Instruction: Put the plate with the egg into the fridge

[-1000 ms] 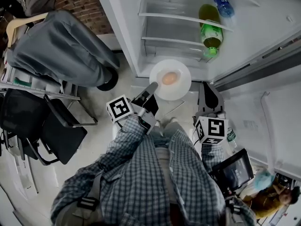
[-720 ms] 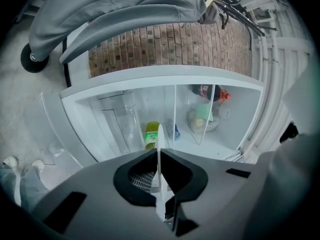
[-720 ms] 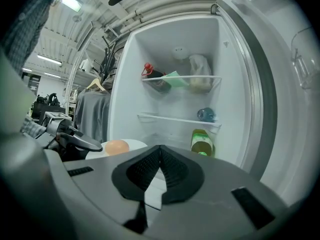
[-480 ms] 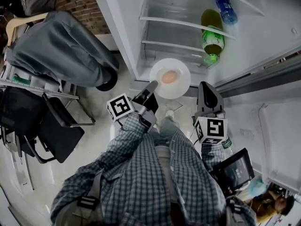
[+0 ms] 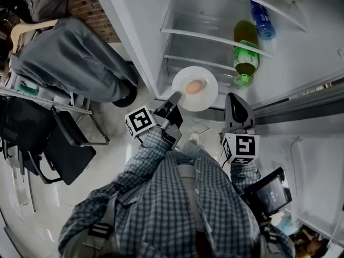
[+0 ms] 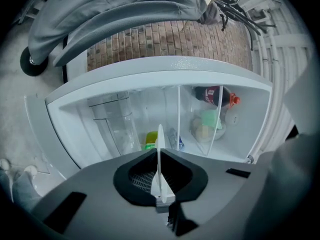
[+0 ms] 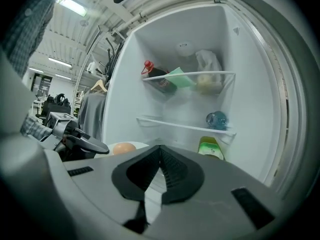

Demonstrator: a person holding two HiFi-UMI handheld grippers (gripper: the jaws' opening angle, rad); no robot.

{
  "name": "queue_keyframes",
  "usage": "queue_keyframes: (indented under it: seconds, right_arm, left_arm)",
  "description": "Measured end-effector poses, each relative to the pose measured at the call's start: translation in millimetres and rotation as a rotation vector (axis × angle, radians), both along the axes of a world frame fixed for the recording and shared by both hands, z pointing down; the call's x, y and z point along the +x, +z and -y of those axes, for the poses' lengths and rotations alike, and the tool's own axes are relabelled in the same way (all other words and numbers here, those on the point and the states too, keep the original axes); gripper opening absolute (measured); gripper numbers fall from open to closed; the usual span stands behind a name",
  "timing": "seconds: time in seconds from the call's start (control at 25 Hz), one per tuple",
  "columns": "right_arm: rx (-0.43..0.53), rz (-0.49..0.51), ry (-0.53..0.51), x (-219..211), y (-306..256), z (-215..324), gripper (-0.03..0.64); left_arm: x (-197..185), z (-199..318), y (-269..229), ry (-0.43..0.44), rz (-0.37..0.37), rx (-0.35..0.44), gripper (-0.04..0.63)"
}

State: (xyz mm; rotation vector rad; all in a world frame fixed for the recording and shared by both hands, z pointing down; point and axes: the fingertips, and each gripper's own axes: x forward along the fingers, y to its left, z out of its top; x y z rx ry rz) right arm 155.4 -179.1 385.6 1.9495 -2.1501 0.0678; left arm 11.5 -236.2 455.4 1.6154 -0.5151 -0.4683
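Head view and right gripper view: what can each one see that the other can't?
Only the head view shows the marker cube on the right tool and a dark screen. Only the right gripper view shows ceiling lights. Both show the egg on the plate, the left tool holding it, and the green bottle.

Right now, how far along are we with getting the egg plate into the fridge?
Done: fridge open. In hand: left gripper clamps the plate, egg on it, at the opening; right gripper shut, empty. Left: set the plate on a shelf and release.
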Motion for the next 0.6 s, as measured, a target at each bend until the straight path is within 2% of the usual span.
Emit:
queue_keyframes:
  seconds: [0.12, 0.32, 0.44, 0.6]
  right_arm:
    - [0.0, 0.003, -0.011, 4.2, 0.1, 8.7, 0.006]
    - [0.005, -0.008, -0.027, 10.7, -2.6, 23.0, 0.006]
    - [0.006, -0.004, -0.026, 16.4, -3.5, 28.0, 0.006]
    - [0.006, -0.006, -0.034, 20.9, -5.0, 33.5, 0.006]
  left_arm:
    - [6.1, 9.2, 1.8, -0.016, 0.02, 0.004, 0.018]
    - [17.4, 23.5, 3.9, -0.046, -0.012, -0.011, 0.018]
    - [21.4, 32.0, 9.7, -0.053, 0.026, -0.017, 0.018]
    - [30.4, 43.9, 10.9, -0.067, 0.04, -0.015, 0.018]
